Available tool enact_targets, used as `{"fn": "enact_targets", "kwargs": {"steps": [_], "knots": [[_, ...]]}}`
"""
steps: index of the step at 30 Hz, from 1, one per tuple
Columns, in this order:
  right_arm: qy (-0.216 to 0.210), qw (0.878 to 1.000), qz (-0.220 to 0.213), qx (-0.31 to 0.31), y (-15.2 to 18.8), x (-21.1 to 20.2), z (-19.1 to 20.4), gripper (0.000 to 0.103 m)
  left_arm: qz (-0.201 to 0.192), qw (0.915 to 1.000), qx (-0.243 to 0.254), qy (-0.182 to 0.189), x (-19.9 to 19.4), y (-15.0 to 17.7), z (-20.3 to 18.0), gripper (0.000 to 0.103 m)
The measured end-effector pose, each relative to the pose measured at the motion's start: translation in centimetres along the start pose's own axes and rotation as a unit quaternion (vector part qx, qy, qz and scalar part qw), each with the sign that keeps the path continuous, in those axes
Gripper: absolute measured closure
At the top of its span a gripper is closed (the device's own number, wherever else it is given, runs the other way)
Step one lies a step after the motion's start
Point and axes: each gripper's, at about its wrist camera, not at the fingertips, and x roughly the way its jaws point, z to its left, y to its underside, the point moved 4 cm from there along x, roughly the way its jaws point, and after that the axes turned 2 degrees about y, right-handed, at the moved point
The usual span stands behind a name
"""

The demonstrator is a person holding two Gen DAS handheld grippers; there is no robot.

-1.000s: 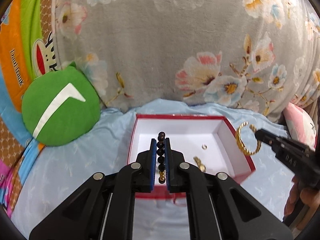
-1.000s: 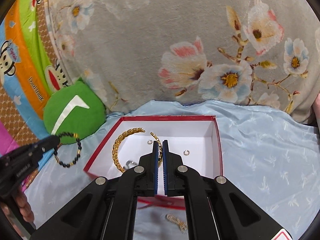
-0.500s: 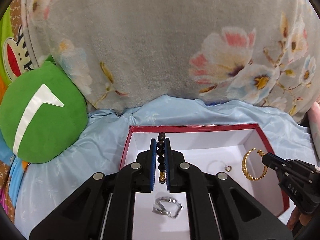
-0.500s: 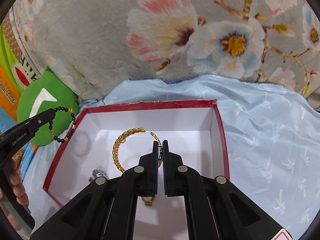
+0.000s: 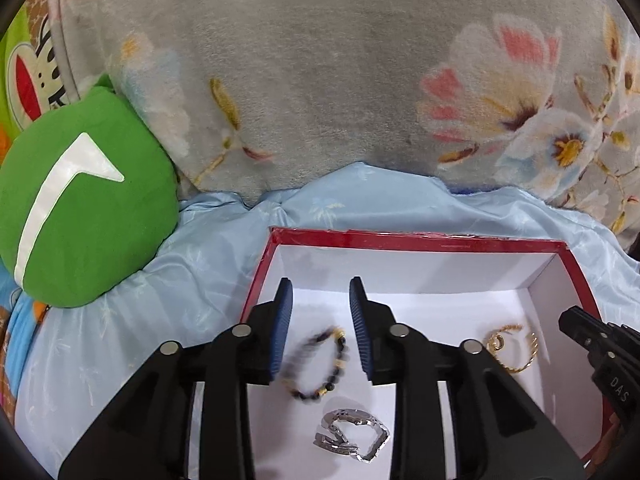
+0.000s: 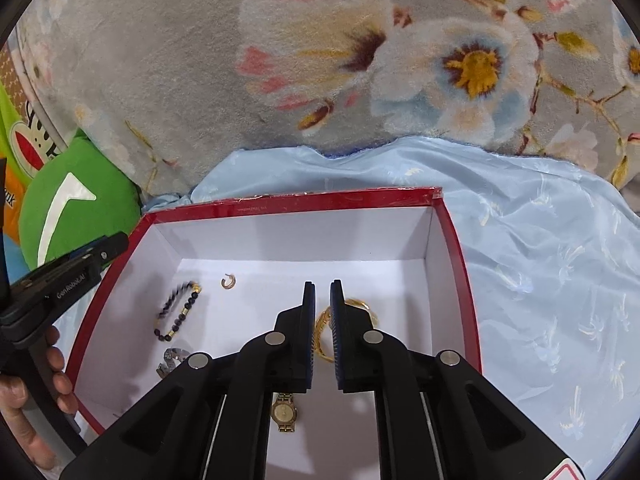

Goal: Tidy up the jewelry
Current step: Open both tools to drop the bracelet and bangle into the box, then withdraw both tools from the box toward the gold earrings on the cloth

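A red box with a white inside (image 5: 400, 238) (image 6: 300, 202) lies on the blue sheet. My left gripper (image 5: 320, 292) (image 6: 116, 244) hovers over its left part with the jaws opening. The black bead bracelet (image 5: 316, 364) (image 6: 178, 314) is below them, blurred and free of the pads. My right gripper (image 6: 322, 286) (image 5: 572, 320) is over the right part, its jaws opening a narrow gap. The gold bangle (image 6: 356, 304) (image 5: 516, 348) lies on the box floor just beyond its fingers, not gripped.
The box also holds a silver link bracelet (image 5: 352, 438), a small gold ring (image 6: 229, 281) and a gold watch (image 6: 284, 412). A green cushion (image 5: 80, 208) sits left of the box, with a grey floral blanket (image 5: 320, 80) behind. A hand (image 6: 24, 392) holds the left gripper.
Both grippers came down into the box and let go. The bead bracelet dropped from the left pads and the gold bangle left the right pads; both are now in the box.
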Motion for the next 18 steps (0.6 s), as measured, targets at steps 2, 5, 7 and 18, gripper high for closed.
{"fn": "enact_targets", "kwargs": {"steps": [2,5,7,18], "knots": [[0.001,1.000,-0.001,0.000,0.0,-0.1,0.0,0.094,0.002,1.0000,0.000,-0.002,0.0,0.2,0.2,0.075],[0.002,1.000,-0.006,0.001,0.0,-0.3,-0.1,0.094,0.001,1.0000,-0.003,-0.001,-0.2,0.3,0.4,0.075],[0.002,1.000,-0.007,0.001,0.0,-0.4,-0.1,0.094,-0.001,1.0000,-0.002,-0.001,-0.4,0.3,0.5,0.074],[0.003,1.000,-0.024,-0.010,0.7,-3.9,0.4,0.094,-0.015,0.9999,0.002,0.000,-3.9,0.4,0.5,0.074]]}}
